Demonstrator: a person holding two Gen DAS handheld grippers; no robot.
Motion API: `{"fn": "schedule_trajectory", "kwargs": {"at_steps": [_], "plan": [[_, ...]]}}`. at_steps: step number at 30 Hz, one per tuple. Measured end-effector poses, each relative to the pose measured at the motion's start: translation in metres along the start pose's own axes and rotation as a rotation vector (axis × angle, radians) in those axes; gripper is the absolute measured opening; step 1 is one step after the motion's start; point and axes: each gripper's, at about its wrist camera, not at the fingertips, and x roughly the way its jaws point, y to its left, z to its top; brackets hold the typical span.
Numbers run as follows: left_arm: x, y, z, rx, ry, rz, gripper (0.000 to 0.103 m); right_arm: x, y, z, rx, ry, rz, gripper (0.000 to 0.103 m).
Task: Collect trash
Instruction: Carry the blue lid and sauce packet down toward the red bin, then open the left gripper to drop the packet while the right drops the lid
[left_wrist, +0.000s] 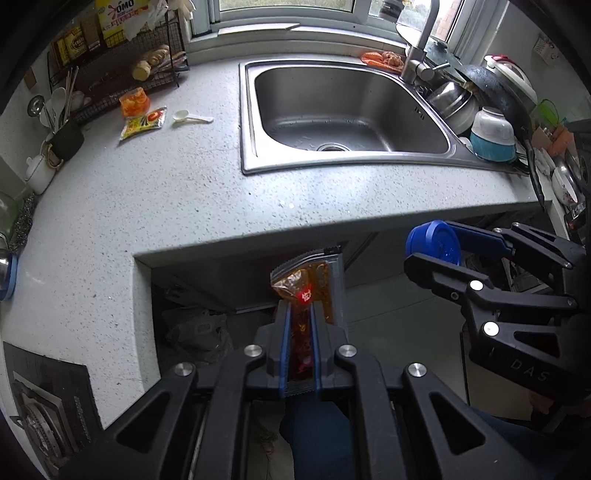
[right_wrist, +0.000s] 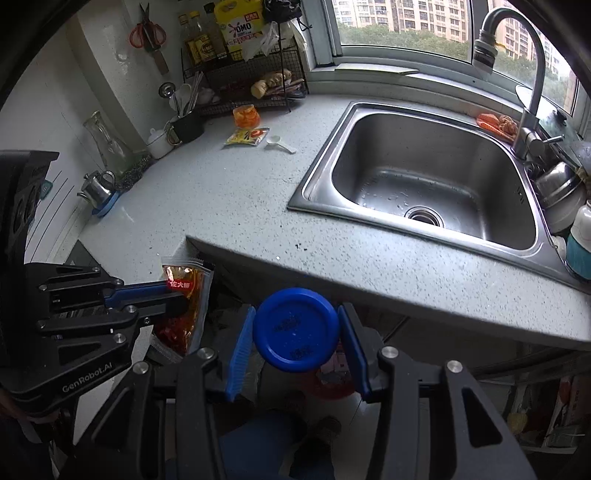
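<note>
Left wrist view
- Left gripper (left_wrist: 299, 325): clamped on a sauce sachet (left_wrist: 308, 291), red oily contents; the sachet's upper half stands free above the blue pads, held off the edge of the tabletop (left_wrist: 184, 192) over the floor.
- Sachet risk: the foil looks slick and the pouch is still part full; it could slide out between the pads if the hand tips or jolts. A harder squeeze could burst a seam and drip oil.
- Right gripper (left_wrist: 432, 254): seen from the side at right, holding a blue lid (left_wrist: 434, 243) between its pads.
- Left on the tabletop: yellow seasoning packet (left_wrist: 144, 123), orange wrapper (left_wrist: 135, 103), white plastic scoop (left_wrist: 190, 117), all near the wire rack (left_wrist: 122, 70) and well apart from both grippers. Risk: these get missed.

Right wrist view
- Right gripper (right_wrist: 297, 343): closed on the blue lid (right_wrist: 295, 330) across its width, pads on opposite rim edges, flat face toward the camera.
- Lid risk: contact is only at two points on a round rim; judged prone to pivot or pop out if the wrist rolls.
- Below: a red container (right_wrist: 327, 384) shows partly under the lid, on the floor; cannot tell whether it is the bin. A drop outside it would mean a floor pickup.
- Left gripper (right_wrist: 173, 295): at left, sachet (right_wrist: 184, 295) hanging from it, near the tabletop corner (right_wrist: 199, 243); a swing could snag the pouch there.
</note>
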Motion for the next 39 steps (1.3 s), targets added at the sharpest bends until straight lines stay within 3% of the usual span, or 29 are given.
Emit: {"fn": "schedule_trajectory", "kwargs": {"at_steps": [6, 16, 23, 30, 33, 35, 39], "plan": [[0.048, -0.006, -0.015, -0.001, 0.086, -0.043, 0.009, 0.02, -0.011, -0.022, 0.048, 0.045, -0.019, 0.043], [0.179, 0.0, -0.038, -0.008, 0.234, -0.088, 0.009, 0.09, -0.053, -0.068, 0.108, 0.109, -0.08, 0.043], [0.233, 0.003, -0.047, -0.026, 0.25, -0.079, 0.009, 0.137, -0.079, -0.079, 0.124, 0.145, -0.089, 0.043], [0.259, -0.004, -0.052, -0.036, 0.267, -0.105, 0.009, 0.152, -0.087, -0.086, 0.136, 0.138, -0.104, 0.043], [0.261, -0.005, -0.049, -0.037, 0.249, -0.101, 0.02, 0.155, -0.086, -0.092, 0.13, 0.146, -0.119, 0.043], [0.259, -0.004, -0.048, -0.035, 0.227, -0.106, 0.039, 0.154, -0.086, -0.098, 0.133, 0.148, -0.125, 0.043], [0.253, -0.005, -0.042, -0.043, 0.221, -0.111, 0.051, 0.151, -0.081, -0.099, 0.139, 0.157, -0.133, 0.043]]}}
